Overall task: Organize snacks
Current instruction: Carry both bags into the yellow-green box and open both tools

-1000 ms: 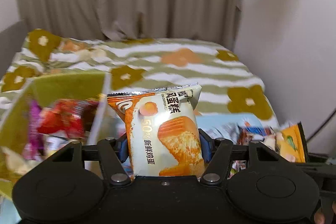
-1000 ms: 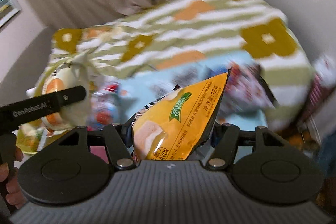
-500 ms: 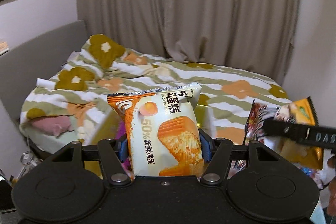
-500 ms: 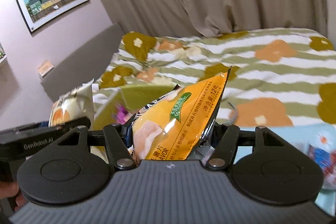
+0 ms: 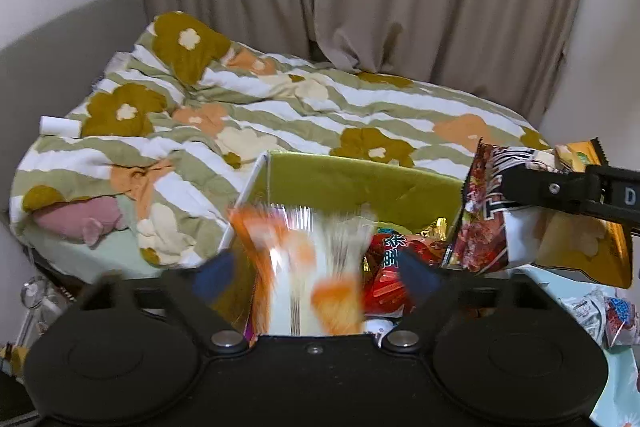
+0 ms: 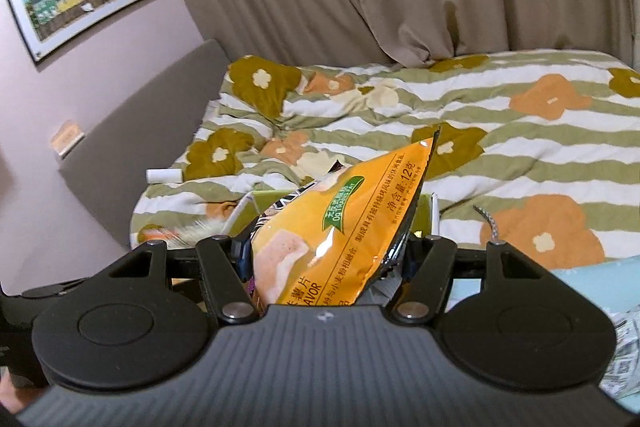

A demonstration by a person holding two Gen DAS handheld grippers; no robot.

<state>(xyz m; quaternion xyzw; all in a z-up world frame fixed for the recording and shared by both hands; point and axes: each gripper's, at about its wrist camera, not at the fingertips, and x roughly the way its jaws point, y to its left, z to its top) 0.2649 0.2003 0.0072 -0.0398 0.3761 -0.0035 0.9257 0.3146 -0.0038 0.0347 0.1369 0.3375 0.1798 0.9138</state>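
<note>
**Left-wrist view: cake packet let go over the green box**

Left-wrist view showed the left gripper (image 5: pixel 316 275) with its jaws spread wide; they had just been opening. The orange-and-white foil cake packet (image 5: pixel 304 267) sat between them as a vertical smear of blur, clear of both blue pads (image 5: pixel 212 273), directly over the open yellow-green cardboard box (image 5: pixel 360 183) at 12 o'clock from the gripper. A red foil snack bag (image 5: pixel 394 263) lay inside the box, at 2 o'clock from the blurred packet. At 3 o'clock in that view, the right gripper's black finger crossed a dark red-and-white printed snack bag (image 5: pixel 486 219).

From the right wrist, the right gripper (image 6: pixel 324 259) was clamped on a yellow-orange foil chip bag (image 6: pixel 344 227) with a green label, its corner tilted toward 1 o'clock; the dark printed bag peeked out behind it, apparently in the same grip. The box rim showed just beyond that bag. Box and grippers were over a bed covered by a green-and-white striped quilt with orange and olive flowers (image 6: pixel 520 155). More small wrapped snacks (image 5: pixel 600 315) lay on a pale blue cloth at 4 o'clock in the left-wrist view.
</note>
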